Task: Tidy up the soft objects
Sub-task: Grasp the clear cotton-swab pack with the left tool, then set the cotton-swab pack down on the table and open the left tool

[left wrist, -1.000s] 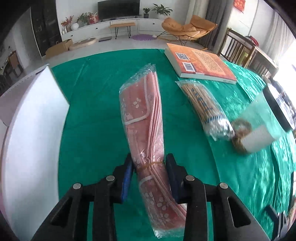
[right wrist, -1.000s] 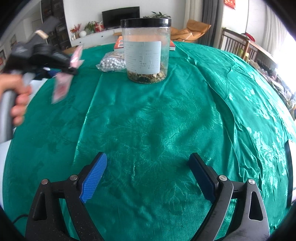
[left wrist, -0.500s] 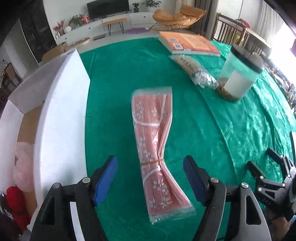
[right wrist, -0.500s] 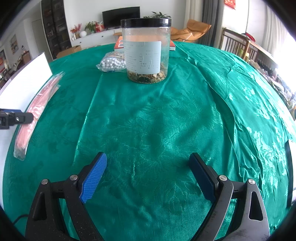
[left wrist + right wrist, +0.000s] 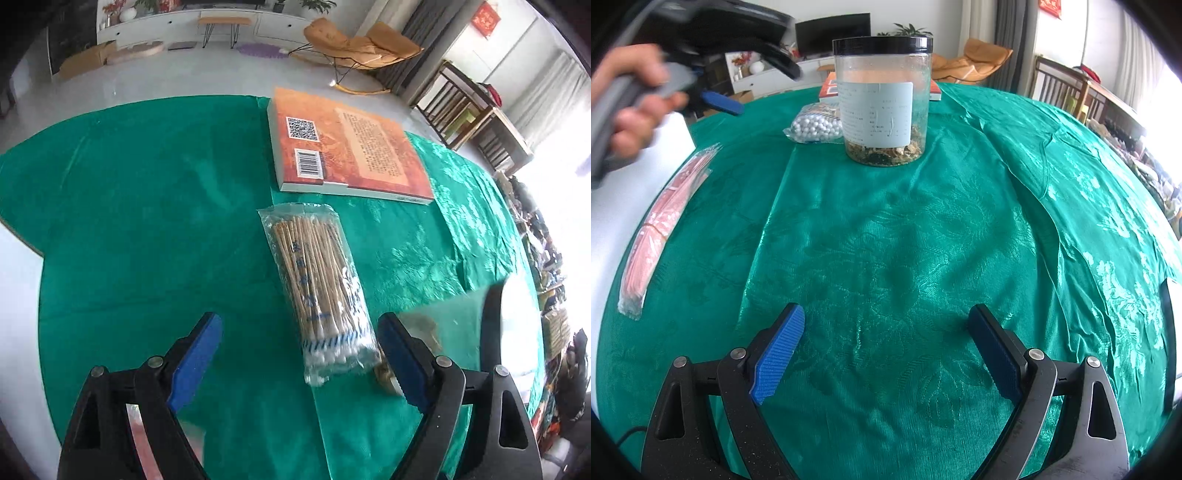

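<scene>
Two grippers empty, both spread wide.
My left gripper (image 5: 299, 354), jaws just opened, hangs over the cotton swab bag (image 5: 319, 288) for next grab; pink mask pack (image 5: 661, 225) lies by the white box (image 5: 613, 206); right gripper (image 5: 886, 345) idles.

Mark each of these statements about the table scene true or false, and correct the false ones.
1. The clear bag of wooden cotton swabs lies on the green tablecloth just in front of the orange paperback book. True.
2. The left gripper is clamped on the swab bag. False: its jaws have just been opening and stand apart; nothing is pressed between the pads.
3. The clear plastic jar with a black lid lies on its side. False: it stands upright.
4. The pink cloth packet in clear wrap lies on the tablecloth near its left edge, held by nothing. True.
5. The right gripper holds the jar. False: it is open over bare tablecloth.
</scene>
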`<state>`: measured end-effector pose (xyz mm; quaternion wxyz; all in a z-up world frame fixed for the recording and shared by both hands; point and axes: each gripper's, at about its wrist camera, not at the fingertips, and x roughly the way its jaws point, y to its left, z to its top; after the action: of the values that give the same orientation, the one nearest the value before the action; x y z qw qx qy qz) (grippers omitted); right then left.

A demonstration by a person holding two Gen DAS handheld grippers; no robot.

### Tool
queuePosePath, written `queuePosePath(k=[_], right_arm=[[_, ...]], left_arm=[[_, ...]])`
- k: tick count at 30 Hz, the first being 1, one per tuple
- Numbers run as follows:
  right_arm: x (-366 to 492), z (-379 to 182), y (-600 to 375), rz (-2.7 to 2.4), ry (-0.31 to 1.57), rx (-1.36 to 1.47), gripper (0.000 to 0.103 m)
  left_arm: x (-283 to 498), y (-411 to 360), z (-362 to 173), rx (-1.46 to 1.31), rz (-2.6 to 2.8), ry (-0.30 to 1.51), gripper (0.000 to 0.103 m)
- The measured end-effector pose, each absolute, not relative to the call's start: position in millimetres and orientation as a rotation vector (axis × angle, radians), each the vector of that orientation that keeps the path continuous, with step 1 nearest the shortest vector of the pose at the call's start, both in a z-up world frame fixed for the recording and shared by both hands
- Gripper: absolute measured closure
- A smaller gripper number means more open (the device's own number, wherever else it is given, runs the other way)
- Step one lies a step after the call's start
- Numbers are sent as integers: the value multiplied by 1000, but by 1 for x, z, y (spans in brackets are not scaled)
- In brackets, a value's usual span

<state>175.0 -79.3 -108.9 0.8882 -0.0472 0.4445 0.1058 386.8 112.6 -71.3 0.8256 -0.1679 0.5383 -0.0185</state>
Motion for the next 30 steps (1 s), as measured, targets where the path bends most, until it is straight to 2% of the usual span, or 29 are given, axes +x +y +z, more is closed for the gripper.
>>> queuePosePath(k=[7,11,13,14,15,17,24,30], right_arm=[[175,-109,-79,220,924,-98,11],[175,-109,-79,220,924,-98,10],[175,-109,-79,220,924,-98,10],[175,-109,-79,220,924,-98,10],[175,-109,-79,220,924,-98,10],[175,-109,-79,220,924,-98,10],[177,-109,-80,230,933,-96,10],[167,-104,-95,202,970,-16,12]], left_arm=[[416,102,-102,-326,28,1178,18],[412,92,-102,-237,52,1153,19],[406,92,-100,-243,17,1125,43],[403,93,-97,-266,-13,1115,68],[400,94,-94,-272,-12,1112,74],[389,99,-87,-280,-3,1100,79],[311,118,-73,-344,-107,1114,81],[234,83,-45,-252,-271,1116,81]])
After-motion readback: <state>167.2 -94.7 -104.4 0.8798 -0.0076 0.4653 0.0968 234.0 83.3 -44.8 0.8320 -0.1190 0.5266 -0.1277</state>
